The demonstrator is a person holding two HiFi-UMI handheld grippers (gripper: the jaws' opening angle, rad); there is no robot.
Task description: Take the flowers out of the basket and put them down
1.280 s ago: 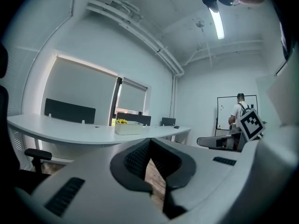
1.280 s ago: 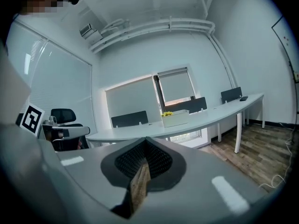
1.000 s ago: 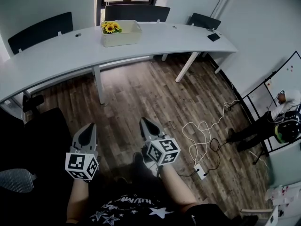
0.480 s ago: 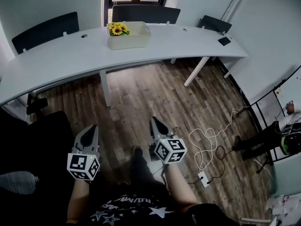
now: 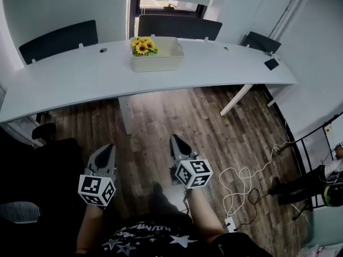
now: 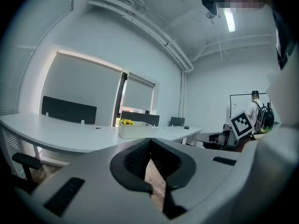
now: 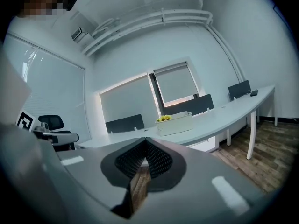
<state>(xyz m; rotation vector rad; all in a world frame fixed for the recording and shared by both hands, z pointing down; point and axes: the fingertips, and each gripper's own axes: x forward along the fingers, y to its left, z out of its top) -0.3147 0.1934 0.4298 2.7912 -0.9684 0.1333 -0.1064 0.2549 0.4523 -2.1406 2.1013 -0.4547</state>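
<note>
Yellow sunflowers (image 5: pixel 143 45) stick out of the left end of a cream rectangular basket (image 5: pixel 161 59) on the long curved white table (image 5: pixel 80 82), far ahead of me. The flowers (image 6: pixel 125 122) and basket (image 6: pixel 135 131) show small in the left gripper view, and the flowers (image 7: pixel 163 118) and basket (image 7: pixel 176 123) in the right gripper view. My left gripper (image 5: pixel 106 152) and right gripper (image 5: pixel 177 142) hang low over the wood floor near my body, both shut with nothing between the jaws.
Dark chairs (image 5: pixel 179 27) stand behind the table, table legs (image 5: pixel 125 115) below it. A black office chair (image 5: pixel 37 159) sits at my left. White cables and a power strip (image 5: pixel 231 224) lie on the floor at right, where a person (image 5: pixel 327 181) is.
The table and basket have slid lower and rightward in the head view, nearer to me. Both grippers stay shut and keep their place near my body.
</note>
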